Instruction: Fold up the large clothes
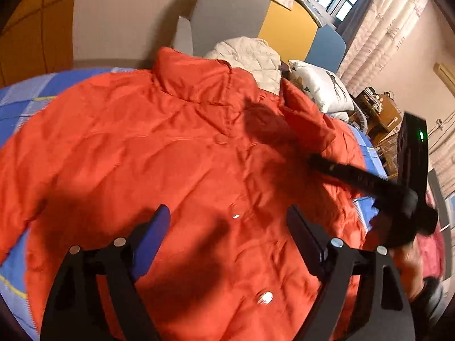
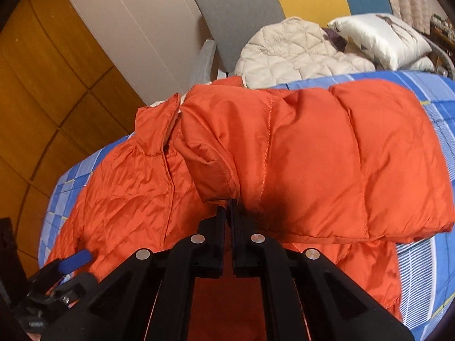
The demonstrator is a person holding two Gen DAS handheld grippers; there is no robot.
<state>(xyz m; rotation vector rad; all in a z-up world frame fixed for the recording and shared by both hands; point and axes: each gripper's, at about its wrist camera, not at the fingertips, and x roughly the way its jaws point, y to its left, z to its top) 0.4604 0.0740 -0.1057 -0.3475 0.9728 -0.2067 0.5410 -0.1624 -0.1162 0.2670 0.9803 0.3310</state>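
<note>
Right wrist: blue checked bedsheet (image 2: 426, 258) (bed)

Orange puffer jacket (image 1: 176, 153) spread front-up on the bed.
The collar is turned toward the headboard, the snap front is closed, and one sleeve is folded across the chest.

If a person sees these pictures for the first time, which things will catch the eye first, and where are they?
First comes the orange puffer jacket, spread across the blue checked bed cover, with one sleeve folded over its body. Behind it, at the head of the bed, lie a cream quilted jacket and a white pillow. The right gripper is at the sleeve cuff, nearly closed, while the left gripper hovers wide open above the jacket front.
</note>
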